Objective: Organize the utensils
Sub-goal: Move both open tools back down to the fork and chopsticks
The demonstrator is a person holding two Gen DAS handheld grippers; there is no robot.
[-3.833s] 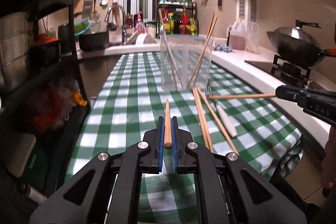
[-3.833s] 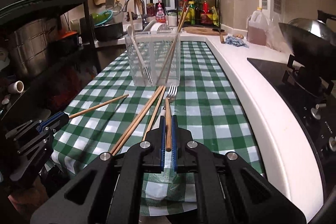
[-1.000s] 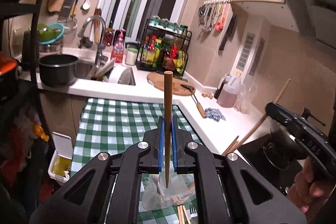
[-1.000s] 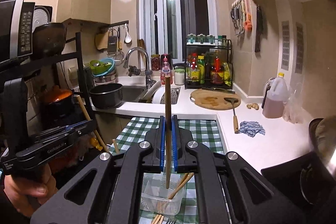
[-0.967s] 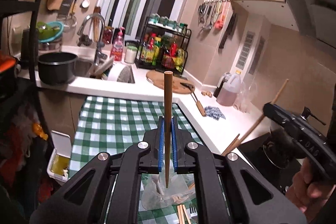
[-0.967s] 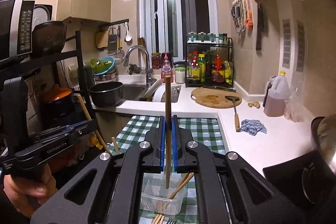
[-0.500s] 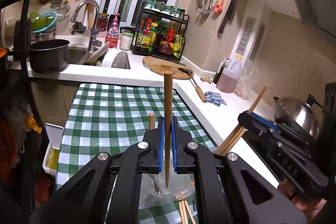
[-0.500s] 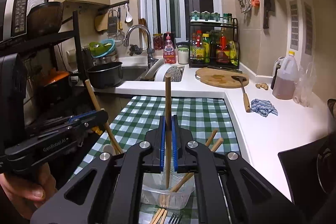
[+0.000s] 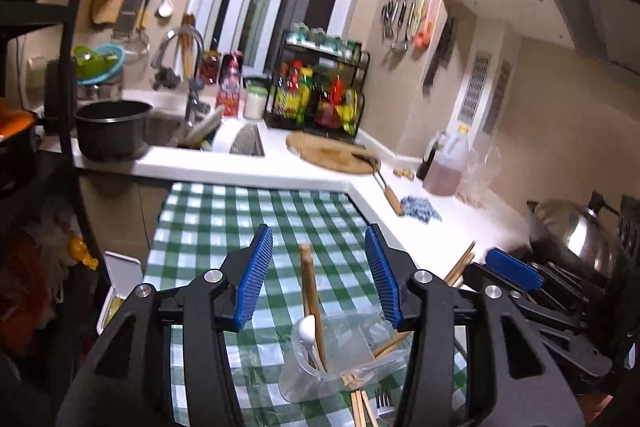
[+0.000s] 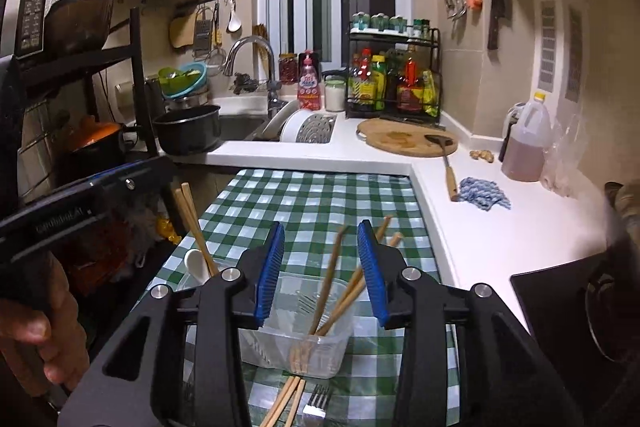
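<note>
A clear plastic container (image 10: 298,349) stands on the green checked tablecloth (image 10: 320,207) and holds several wooden chopsticks (image 10: 340,301) and a white spoon (image 10: 196,265). It also shows in the left wrist view (image 9: 320,367), with a chopstick (image 9: 310,291) leaning in it. My left gripper (image 9: 318,281) hovers open above the container, holding nothing. My right gripper (image 10: 320,271) hovers open above it too, empty. More chopsticks (image 10: 286,403) and a fork (image 10: 316,405) lie on the cloth in front of the container.
A white counter (image 10: 500,227) runs along the right with a blue rag (image 10: 484,197), an oil jug (image 10: 524,147) and a cutting board (image 10: 406,137). A wok (image 9: 572,235) sits on the stove. A black shelf rack (image 10: 80,107) stands at the left, a sink (image 10: 240,123) behind.
Both grippers have opened and let go of their chopsticks, which now stand in the container. Both grippers still hover over it.
</note>
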